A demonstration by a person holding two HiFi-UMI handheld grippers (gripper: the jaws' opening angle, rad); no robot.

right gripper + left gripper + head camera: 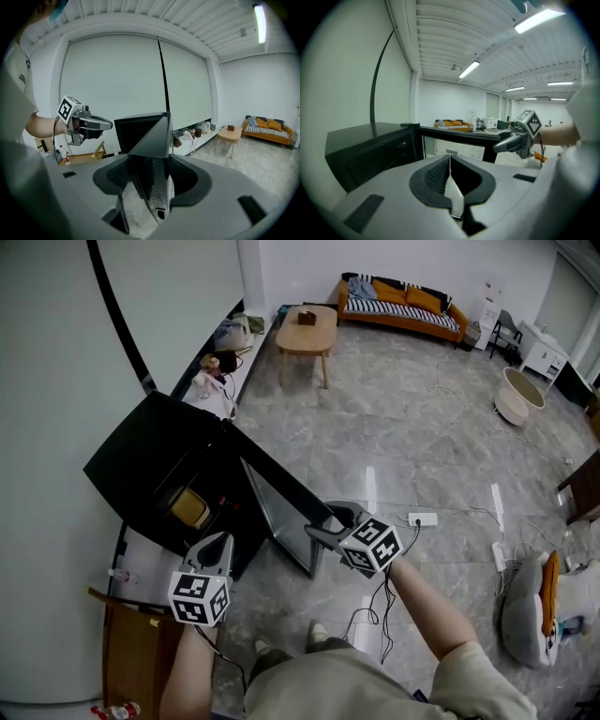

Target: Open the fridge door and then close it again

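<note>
Here, a small black fridge (150,460), its glass-paned door (281,517) wide open.

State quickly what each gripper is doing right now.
Left gripper: jaws closed, holding nothing.
Right gripper: jaws closed on the edge of the open fridge door.

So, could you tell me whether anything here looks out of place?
The fridge door stands open, its edge in the right hand-held gripper; a power strip and loose cables lie across the floor. Nothing looks spilled or broken.
</note>
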